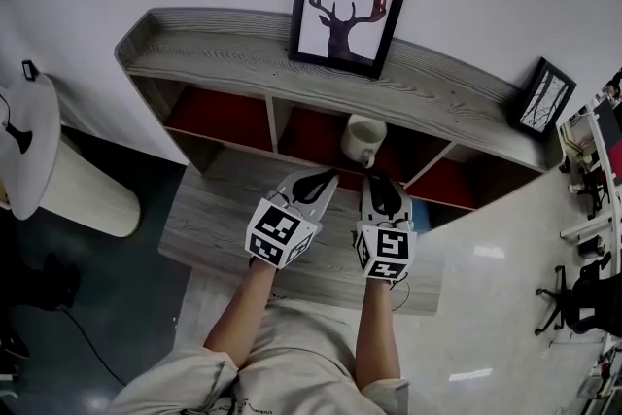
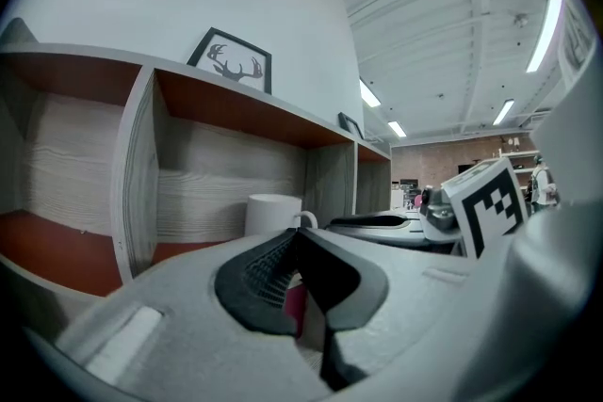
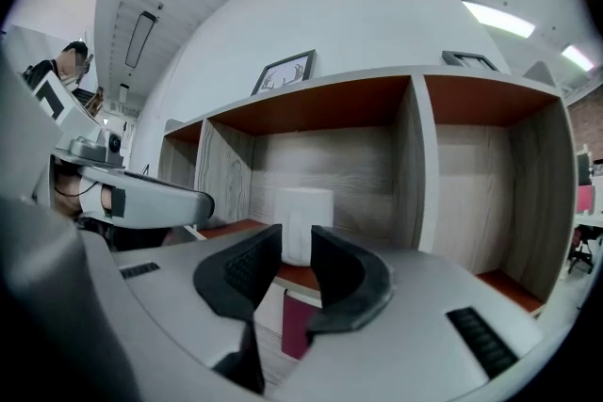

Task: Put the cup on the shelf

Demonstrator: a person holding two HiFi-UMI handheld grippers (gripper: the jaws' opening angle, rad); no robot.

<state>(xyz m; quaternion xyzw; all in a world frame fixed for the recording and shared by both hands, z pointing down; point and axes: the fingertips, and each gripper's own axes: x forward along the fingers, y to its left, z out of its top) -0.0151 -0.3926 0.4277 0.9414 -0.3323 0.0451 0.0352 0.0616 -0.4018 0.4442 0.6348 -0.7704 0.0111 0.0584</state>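
We note the cup [image 1: 363,139], white, upright in the middle compartment of the shelf [image 1: 214,49], on its red floor, handle turned toward us. Nothing is touching it.

The left tongs [image 1: 327,177] are clenched: in the left gripper view their dark tips [image 2: 292,238] meet with nothing between them. The cup [image 2: 273,212] shows past them and a little to the left, against the grey wood back wall.

The right tongs [image 1: 377,182] are released. In the right gripper view we see a narrow gap between the jaws [image 3: 296,249], with the cup [image 3: 303,212] standing beyond it, lined up with the gap but not inside it.

Both tongs point at the shelf side by side over the grey wood desk [image 1: 209,219], the right one just short of the cup. Bare forearms [image 1: 243,306] lead back from them.

On the shelf's top board a deer picture [image 1: 345,7] leans against the wall, and a small frame [image 1: 542,97] stands at the far right end.
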